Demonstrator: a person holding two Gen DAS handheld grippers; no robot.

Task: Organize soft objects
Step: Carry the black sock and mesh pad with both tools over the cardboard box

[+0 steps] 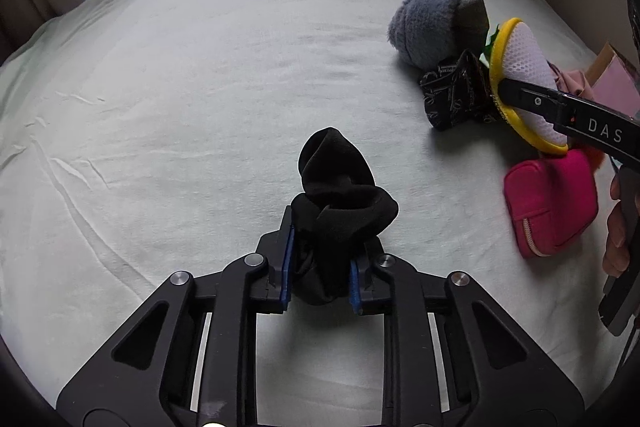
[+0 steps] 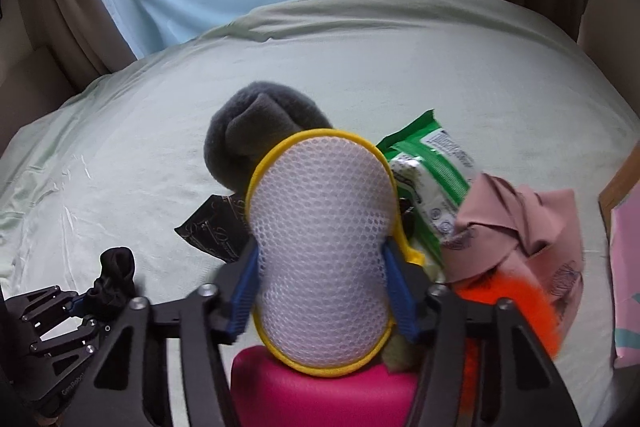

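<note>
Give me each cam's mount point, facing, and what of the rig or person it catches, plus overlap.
Left wrist: on the left gripper, angled down at the bed sheet; its fingers clamp a black sock; a hand shows at right.
Right wrist: on the right gripper, angled down; its fingers squeeze a mesh sponge.
Shared: sock, sponge, grey plush, pink pouch, each other's gripper.

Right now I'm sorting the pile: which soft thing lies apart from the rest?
The black sock, alone mid-bed in the left claw; the others cluster around the mesh sponge.
</note>
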